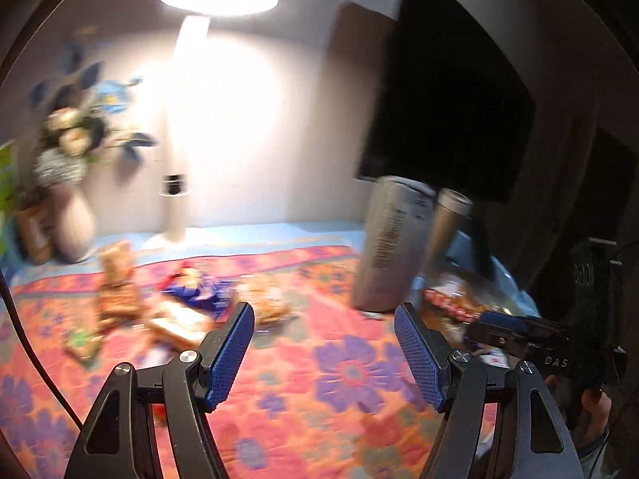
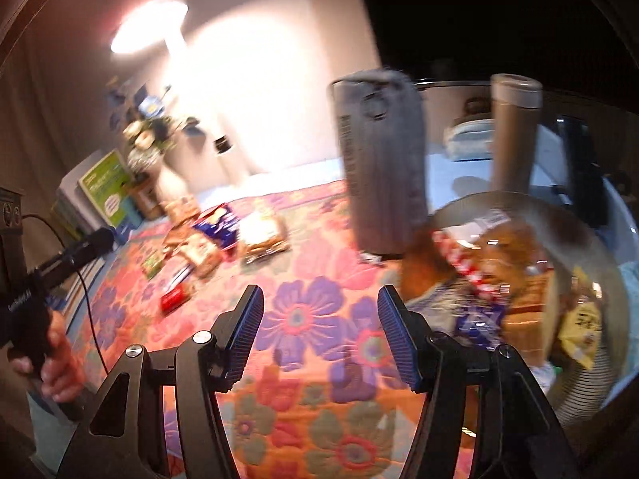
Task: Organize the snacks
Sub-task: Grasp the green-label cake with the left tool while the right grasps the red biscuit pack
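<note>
Several snack packets (image 2: pixel 223 235) lie scattered at centre left on the floral cloth (image 2: pixel 311 319); more fill the bowl (image 2: pixel 599 263) at right. Both grippers, left (image 1: pixel 324 353) and right (image 2: pixel 320 335), gape empty. Packets look light, crinkly, slippery, probably crushable; pinch a sealed edge.

Floral cloth (image 2: pixel 319 319) bearing scattered snack packets (image 2: pixel 223 239), a grey canister (image 2: pixel 379 167), a vase (image 1: pixel 76 223) and a lamp (image 1: pixel 179 199).
</note>
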The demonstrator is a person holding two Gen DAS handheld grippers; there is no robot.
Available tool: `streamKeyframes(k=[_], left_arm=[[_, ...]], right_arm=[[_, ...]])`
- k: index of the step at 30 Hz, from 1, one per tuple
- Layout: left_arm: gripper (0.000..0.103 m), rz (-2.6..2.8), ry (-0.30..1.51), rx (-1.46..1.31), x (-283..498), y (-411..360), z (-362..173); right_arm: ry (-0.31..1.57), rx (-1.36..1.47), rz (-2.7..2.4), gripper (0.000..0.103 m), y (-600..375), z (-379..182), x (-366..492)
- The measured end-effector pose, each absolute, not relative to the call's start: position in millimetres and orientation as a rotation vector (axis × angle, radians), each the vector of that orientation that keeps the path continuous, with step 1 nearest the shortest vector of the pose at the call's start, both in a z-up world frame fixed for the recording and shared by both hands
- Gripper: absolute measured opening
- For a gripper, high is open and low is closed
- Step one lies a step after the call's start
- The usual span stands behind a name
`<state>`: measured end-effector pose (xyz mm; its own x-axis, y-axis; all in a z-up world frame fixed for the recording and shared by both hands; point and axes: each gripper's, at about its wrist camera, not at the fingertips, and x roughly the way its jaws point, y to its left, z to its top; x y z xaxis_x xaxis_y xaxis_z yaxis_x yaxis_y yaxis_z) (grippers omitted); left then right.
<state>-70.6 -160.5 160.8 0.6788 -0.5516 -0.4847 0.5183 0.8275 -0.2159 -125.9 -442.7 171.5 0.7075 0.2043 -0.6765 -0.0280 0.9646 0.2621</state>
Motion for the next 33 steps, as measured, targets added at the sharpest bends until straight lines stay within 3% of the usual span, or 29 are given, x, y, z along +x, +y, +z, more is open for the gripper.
streamKeyframes(k=[7, 13, 19, 28, 33], left_arm=[[0.070, -0.393, 0.583, -0.161, -43.6, -44.4, 144.7], [0.070, -0.308, 0.664, -0.215, -15.6, 5.1, 107.3], [0.070, -0.294, 0.814, -0.277, 28.8, 6.7, 53.1], [0.070, -0.186, 0.960, -0.297, 103.8, 4.0, 15.4], [0.070, -0.175, 0.945, -0.276, 127.6, -3.7, 5.0]], right_arm=[[0.854, 0.167, 0.256, 0.059, -370.4, 157.6, -95.2], [0.969, 0.124, 0.412, 0.059, -302.1, 126.5, -74.7], [1.119, 0.125, 0.552, 0.049, -238.4, 77.5, -55.4], [1.183, 0.189, 0.564, 0.049, -214.8, 52.7, -21.0], [1.171, 0.198, 0.563, 0.049, -208.2, 51.8, -5.1]])
